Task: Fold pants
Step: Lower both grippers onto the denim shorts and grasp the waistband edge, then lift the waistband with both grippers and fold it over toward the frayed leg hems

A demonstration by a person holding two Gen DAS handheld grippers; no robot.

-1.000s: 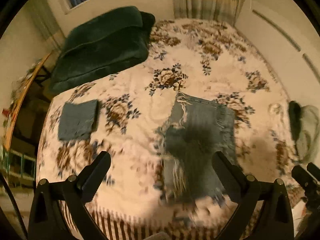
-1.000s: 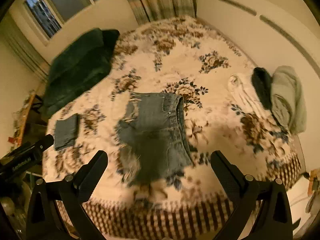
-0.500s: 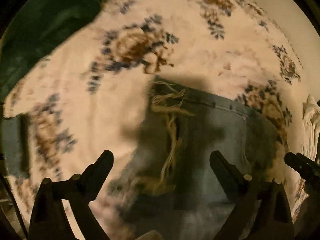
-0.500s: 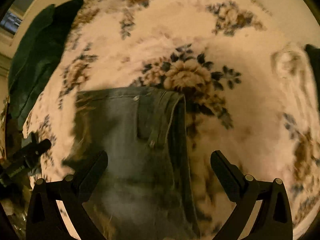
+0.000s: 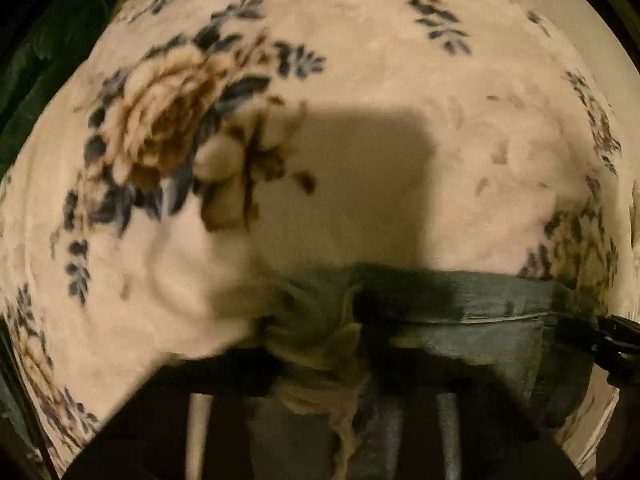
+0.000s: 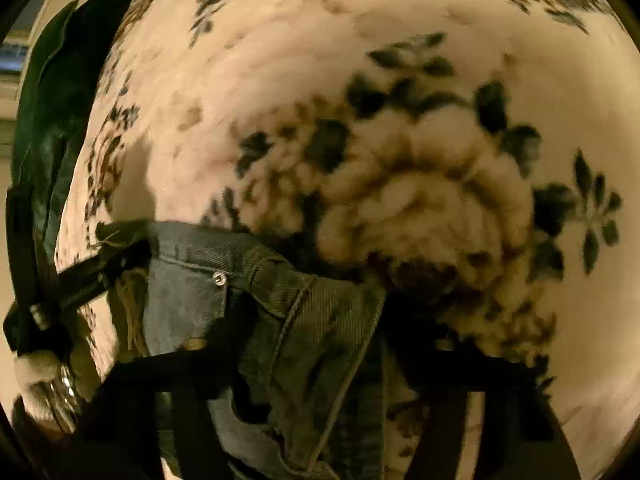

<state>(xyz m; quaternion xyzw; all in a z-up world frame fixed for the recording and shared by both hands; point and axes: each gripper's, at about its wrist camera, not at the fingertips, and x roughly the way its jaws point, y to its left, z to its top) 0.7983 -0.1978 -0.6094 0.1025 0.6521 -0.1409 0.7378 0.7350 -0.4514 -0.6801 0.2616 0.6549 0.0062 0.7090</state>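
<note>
Where pants [image 5: 472, 332] bunch, gripper [image 5: 344, 364] tips hidden

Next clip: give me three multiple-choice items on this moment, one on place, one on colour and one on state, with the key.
1. Where do the jeans lie?
A. on a floral blanket
B. on a wooden floor
C. in a basket

2. What colour is the bedding at the left edge of the right wrist view?
A. red
B. dark green
C. white

3. What is the state of the jeans' edge on the left of that view?
A. neatly hemmed
B. frayed into loose threads
C. taped over

Key: A, as the floral blanket spreads all around the denim; B, as the fabric there is plainly dark green; B, as pale threads hang from that edge.
</note>
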